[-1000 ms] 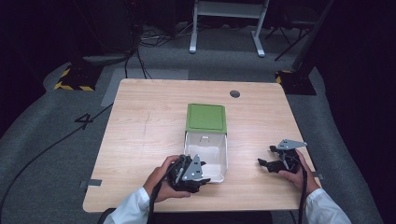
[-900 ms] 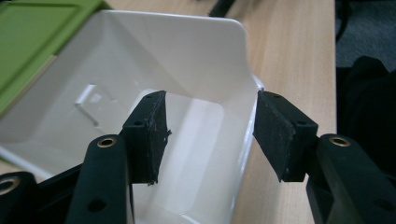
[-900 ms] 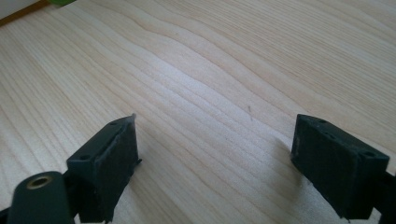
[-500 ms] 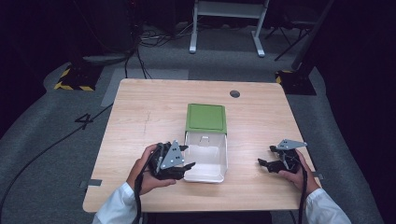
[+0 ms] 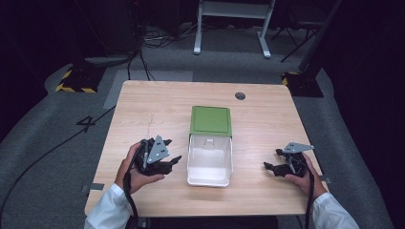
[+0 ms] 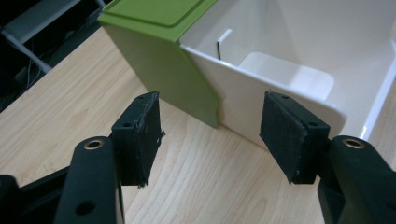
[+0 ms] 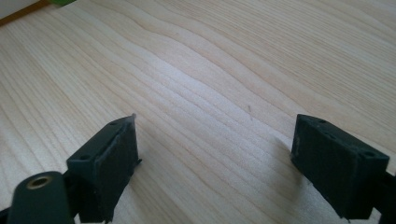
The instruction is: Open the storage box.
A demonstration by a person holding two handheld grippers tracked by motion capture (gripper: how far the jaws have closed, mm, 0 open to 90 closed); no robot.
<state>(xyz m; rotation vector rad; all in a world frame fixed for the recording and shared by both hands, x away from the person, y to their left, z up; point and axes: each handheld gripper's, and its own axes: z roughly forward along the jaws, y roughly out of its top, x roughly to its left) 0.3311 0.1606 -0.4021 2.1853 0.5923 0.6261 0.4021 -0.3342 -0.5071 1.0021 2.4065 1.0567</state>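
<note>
A white open box (image 5: 210,160) with a green hinged lid (image 5: 210,120) lying flat behind it sits mid-table. In the left gripper view the white box (image 6: 280,79) and its green lid (image 6: 159,51) lie just beyond the jaws. My left gripper (image 5: 175,161) rests on the table just left of the box, apart from it, open and empty; its jaws have just been opening. My right gripper (image 5: 269,168) lies near the table's right front corner, pointing toward the box, open with only bare wood between its pads (image 7: 112,158).
The wooden table (image 5: 143,109) has a round dark cable hole (image 5: 240,96) at its back right. Beyond it are a grey floor, black cables and a white stand's legs (image 5: 229,28). Bare wood stretches on both sides of the box.
My left gripper has drawn back leftward from the box's front left corner and now lies clear of it, jaws wider. The right gripper has not moved.
</note>
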